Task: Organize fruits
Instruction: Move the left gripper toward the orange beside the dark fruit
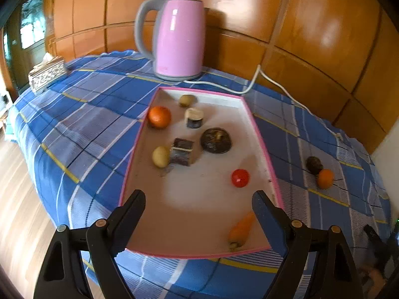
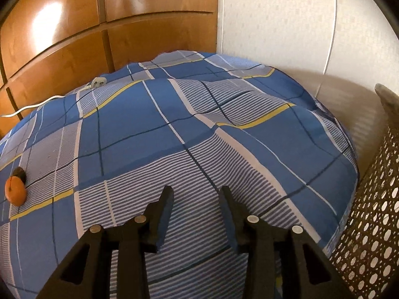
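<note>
A pink-rimmed white tray lies on the blue checked cloth and holds an orange, two yellowish fruits, two dark cut pieces, a dark round fruit, a red fruit and a carrot. My left gripper hovers open over the tray's near end, empty. Outside the tray, to its right, lie another orange and a small dark fruit. My right gripper stands open over bare cloth, nothing between its fingers.
A pink kettle stands behind the tray, its white cord trailing right to a plug. A tissue box sits far left. A perforated basket stands at the right beside the table. Wooden panels back the table.
</note>
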Motion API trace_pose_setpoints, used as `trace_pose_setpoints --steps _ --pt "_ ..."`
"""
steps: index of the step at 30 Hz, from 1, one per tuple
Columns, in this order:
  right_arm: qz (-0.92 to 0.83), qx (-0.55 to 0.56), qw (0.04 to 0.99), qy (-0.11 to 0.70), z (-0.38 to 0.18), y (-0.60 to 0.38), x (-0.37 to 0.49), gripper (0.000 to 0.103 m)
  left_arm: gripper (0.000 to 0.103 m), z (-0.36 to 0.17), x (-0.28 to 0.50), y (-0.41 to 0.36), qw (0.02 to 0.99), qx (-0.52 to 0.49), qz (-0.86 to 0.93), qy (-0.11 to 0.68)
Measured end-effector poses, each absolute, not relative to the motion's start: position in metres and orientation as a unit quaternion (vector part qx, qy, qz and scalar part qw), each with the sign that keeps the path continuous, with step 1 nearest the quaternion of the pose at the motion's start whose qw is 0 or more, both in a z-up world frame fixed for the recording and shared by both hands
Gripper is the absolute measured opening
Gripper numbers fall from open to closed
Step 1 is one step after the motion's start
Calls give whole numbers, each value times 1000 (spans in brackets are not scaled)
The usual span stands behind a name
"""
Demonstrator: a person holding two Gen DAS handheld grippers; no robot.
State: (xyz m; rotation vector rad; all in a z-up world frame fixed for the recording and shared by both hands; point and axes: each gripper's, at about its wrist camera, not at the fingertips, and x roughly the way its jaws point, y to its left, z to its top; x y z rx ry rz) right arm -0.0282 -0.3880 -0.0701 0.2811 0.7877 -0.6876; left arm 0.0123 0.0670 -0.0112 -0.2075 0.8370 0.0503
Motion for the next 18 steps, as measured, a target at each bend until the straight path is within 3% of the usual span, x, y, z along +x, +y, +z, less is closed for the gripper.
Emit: trace_pose_setpoints --steps 18 --pt "-331 125 870 344 -77 -386 -29 58 85 3 55 -28 893 -56 -109 434"
